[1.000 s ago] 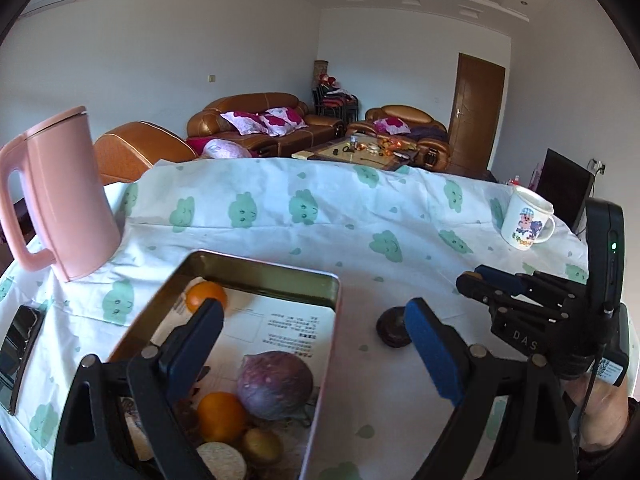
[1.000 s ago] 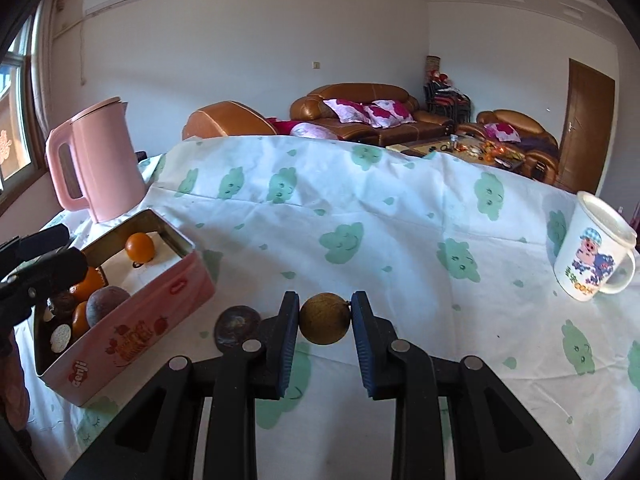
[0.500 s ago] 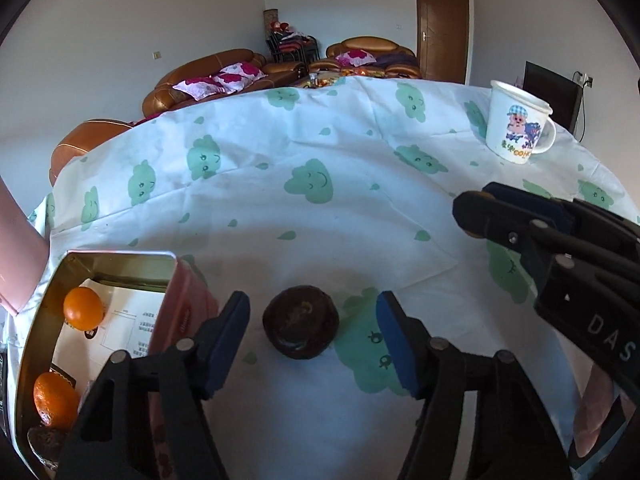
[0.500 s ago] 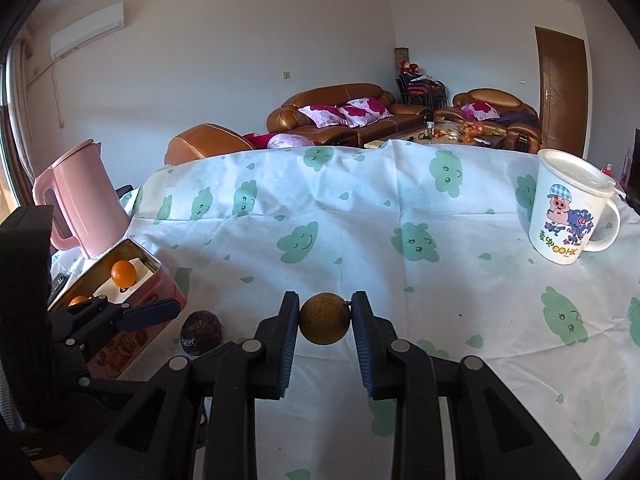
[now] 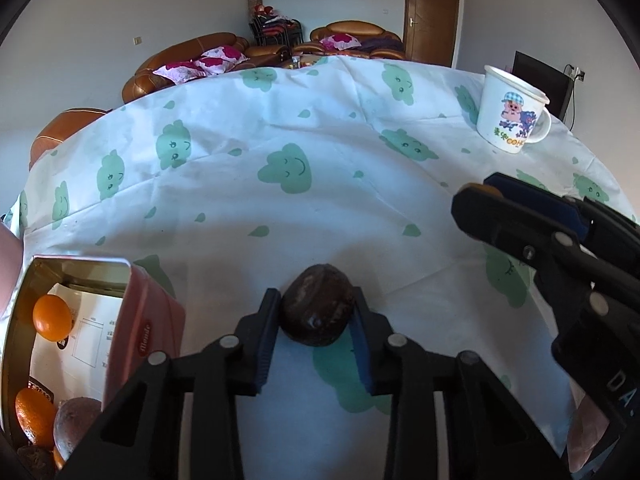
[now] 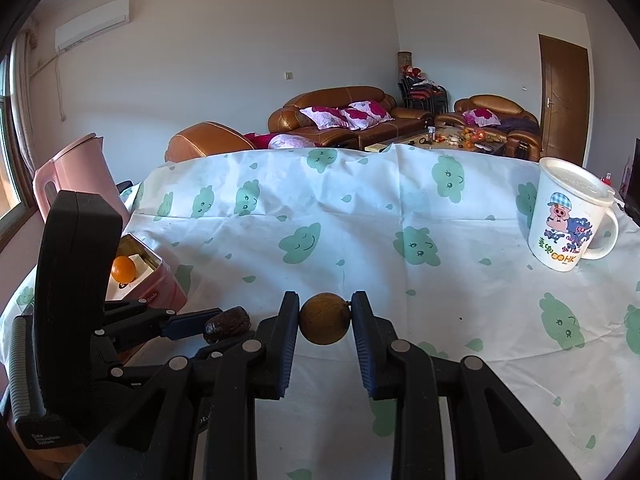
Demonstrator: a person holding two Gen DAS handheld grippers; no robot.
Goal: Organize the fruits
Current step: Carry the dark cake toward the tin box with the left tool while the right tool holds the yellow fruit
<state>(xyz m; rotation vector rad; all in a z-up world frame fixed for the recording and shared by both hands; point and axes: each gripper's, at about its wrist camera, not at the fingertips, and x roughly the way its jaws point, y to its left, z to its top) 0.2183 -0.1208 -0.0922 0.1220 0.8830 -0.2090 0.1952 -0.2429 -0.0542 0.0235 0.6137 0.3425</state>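
My right claw (image 6: 325,320) pinches a round brown fruit (image 6: 324,319) above the counter (image 6: 360,216). To its left, my left claw (image 6: 218,322) has just been closing on a dark fruit (image 6: 228,324) beside the pink tin (image 6: 160,284), where an orange (image 6: 123,269) sits. A mug (image 6: 568,220) stands far right.

Both grippers, the left gripper (image 5: 316,316) and the right gripper (image 6: 325,320), are matte black plastic linkages with silver round rivets behind the jaws, blue ribbed pads inside the fingers, and white lettering on the body.
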